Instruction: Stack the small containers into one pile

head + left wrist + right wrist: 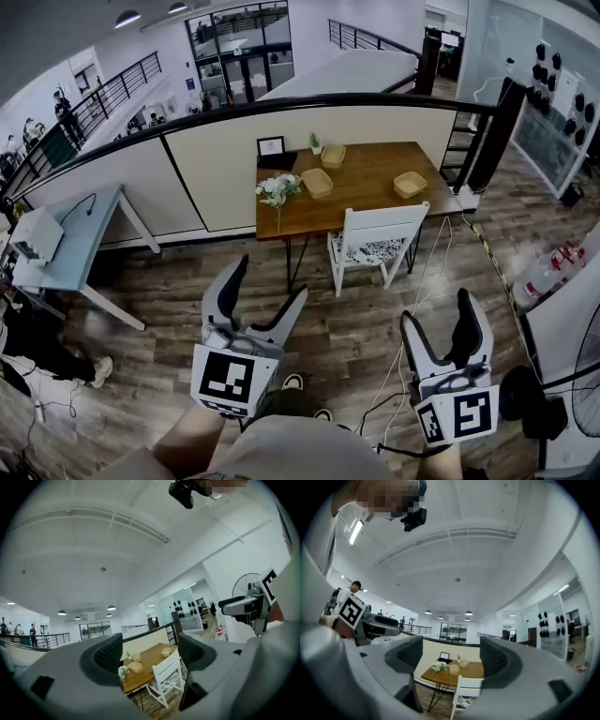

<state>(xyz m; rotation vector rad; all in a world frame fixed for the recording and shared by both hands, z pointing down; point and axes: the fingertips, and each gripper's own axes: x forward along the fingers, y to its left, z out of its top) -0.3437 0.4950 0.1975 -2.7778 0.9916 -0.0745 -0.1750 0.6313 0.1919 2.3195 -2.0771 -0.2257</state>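
Note:
Three small tan containers sit apart on a wooden table (366, 204) across the room: one at the back (333, 156), one at mid-left (317, 182) and one at the right (410, 184). My left gripper (270, 281) and right gripper (438, 314) hover over the wood floor, well short of the table, both open and empty. Between the open jaws of the left gripper (150, 656) its view shows the distant table with the containers (135, 666). The same table and containers (453, 669) appear far off in the right gripper view, framed by the open right gripper (447, 656).
A white chair (377, 239) stands at the table's near side. White flowers (278, 190), a picture frame (271, 146) and a small plant (315, 142) share the tabletop. A light blue table (75, 253) is at the left, a fan (586, 375) and floor cables (398, 375) at the right.

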